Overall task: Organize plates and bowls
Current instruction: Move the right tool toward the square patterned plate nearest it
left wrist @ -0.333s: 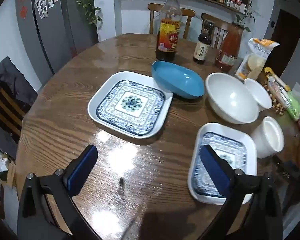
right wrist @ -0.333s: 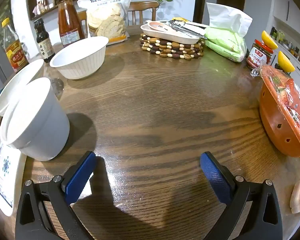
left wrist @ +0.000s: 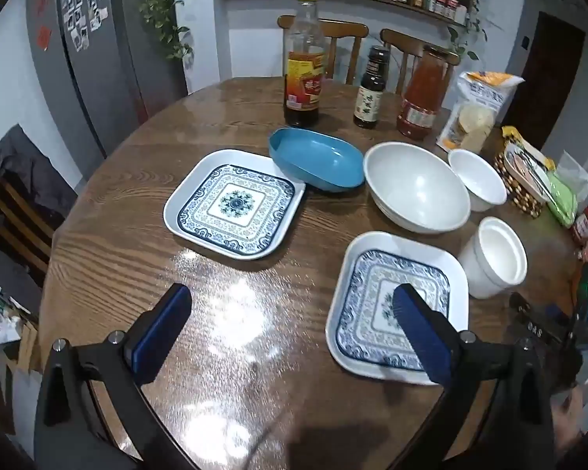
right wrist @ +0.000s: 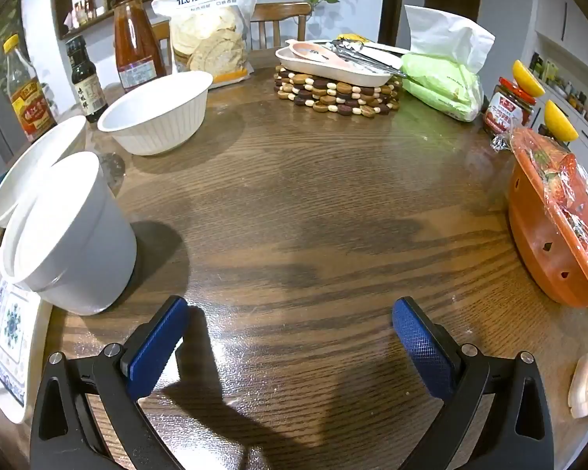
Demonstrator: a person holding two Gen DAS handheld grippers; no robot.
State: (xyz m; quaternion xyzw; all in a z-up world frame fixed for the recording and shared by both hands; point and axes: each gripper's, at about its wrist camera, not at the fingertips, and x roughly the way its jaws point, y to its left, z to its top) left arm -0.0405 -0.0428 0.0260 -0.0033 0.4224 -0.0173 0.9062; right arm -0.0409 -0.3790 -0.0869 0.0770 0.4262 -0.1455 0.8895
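In the left wrist view, two square blue-patterned plates lie on the round wooden table: a far one (left wrist: 234, 203) and a near one (left wrist: 392, 297) on the right. A blue oval dish (left wrist: 317, 162) leans on the far plate's corner. A large white bowl (left wrist: 415, 188), a small white bowl (left wrist: 476, 178) and a tall white cup (left wrist: 496, 256) sit to the right. My left gripper (left wrist: 290, 325) is open and empty above the table, its right finger over the near plate. My right gripper (right wrist: 290, 337) is open and empty over bare wood, right of the cup (right wrist: 66, 235) and the ribbed bowl (right wrist: 156, 111).
Three bottles (left wrist: 303, 78) and a flour bag (left wrist: 474, 113) stand at the back. A beaded trivet with a utensil tray (right wrist: 337, 90), a green packet (right wrist: 443, 86), a jar (right wrist: 507, 107) and an orange basket (right wrist: 556, 227) line the right side. Chairs stand behind the table.
The left view has shifted slightly, so the plates and bowls sit a little lower and further right. The right gripper has barely moved. Both stay open.
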